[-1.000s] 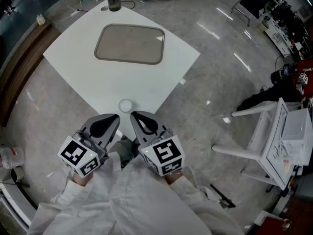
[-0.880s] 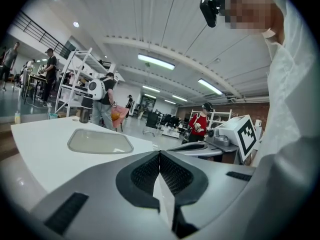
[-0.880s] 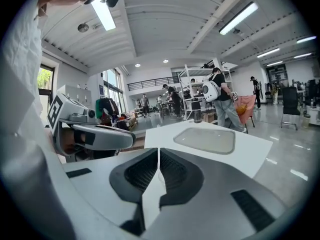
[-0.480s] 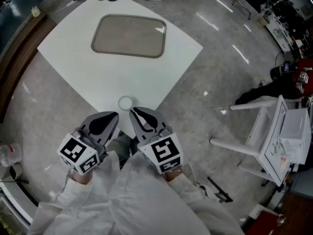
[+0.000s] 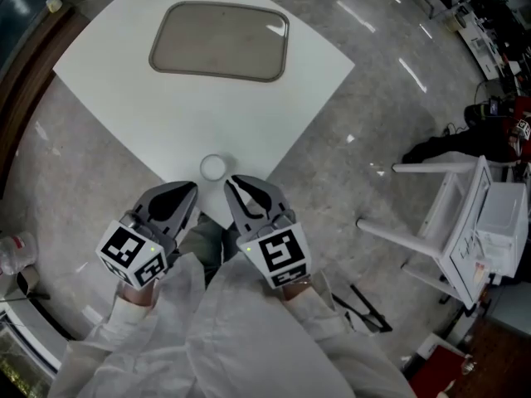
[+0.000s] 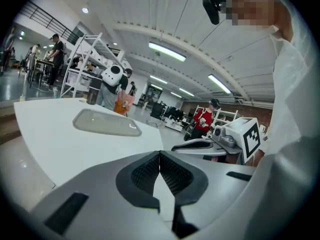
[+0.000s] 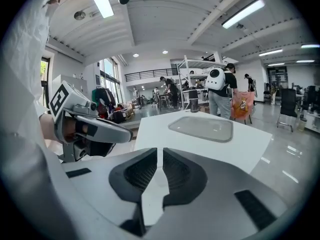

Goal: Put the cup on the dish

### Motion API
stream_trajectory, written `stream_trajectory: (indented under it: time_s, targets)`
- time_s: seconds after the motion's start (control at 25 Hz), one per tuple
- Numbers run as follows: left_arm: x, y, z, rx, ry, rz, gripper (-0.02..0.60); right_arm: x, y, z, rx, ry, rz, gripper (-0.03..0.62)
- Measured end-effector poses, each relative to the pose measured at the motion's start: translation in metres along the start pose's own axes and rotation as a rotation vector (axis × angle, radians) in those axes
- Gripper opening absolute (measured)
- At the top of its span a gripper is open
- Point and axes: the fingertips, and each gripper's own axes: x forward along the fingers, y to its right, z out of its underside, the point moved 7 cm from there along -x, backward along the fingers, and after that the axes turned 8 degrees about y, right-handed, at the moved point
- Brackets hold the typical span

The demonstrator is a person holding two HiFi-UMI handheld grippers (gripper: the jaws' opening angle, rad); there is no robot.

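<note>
A small white cup (image 5: 213, 167) stands at the near corner of the white table (image 5: 124, 81). The dish is a grey rounded tray (image 5: 220, 40) near the table's far side, with nothing on it; it also shows in the left gripper view (image 6: 106, 123) and the right gripper view (image 7: 202, 126). My left gripper (image 5: 187, 191) and right gripper (image 5: 235, 182) hang side by side just short of the table corner, both shut and holding nothing. The cup lies just beyond their tips, apart from both, and is hidden in both gripper views.
A white rack or chair (image 5: 465, 222) stands on the grey floor to the right, with dark bags (image 5: 448, 160) behind it. A dark bottle (image 7: 193, 105) stands at the table's far edge. People stand among shelves in the background.
The head view has shifted, so the table and tray sit higher in the picture and the bottle has left the top edge. Both grippers stay shut and nearly still near the cup.
</note>
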Motion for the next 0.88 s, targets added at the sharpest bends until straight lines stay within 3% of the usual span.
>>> stream_trajectory:
  time_s: [0.4,0.6,0.88]
  targets:
    - [0.001,-0.011,0.035,-0.081,-0.058,-0.005,0.009,0.017,-0.001,0.031,-0.001,-0.087,-0.035,0.112]
    - [0.006,-0.015,0.053,-0.107,-0.105,0.014,0.008,0.030,0.001,0.048,0.018,-0.142,-0.046,0.216]
    - [0.010,-0.022,0.062,-0.136,-0.122,0.017,0.009,0.044,0.001,0.060,-0.011,-0.173,-0.063,0.256]
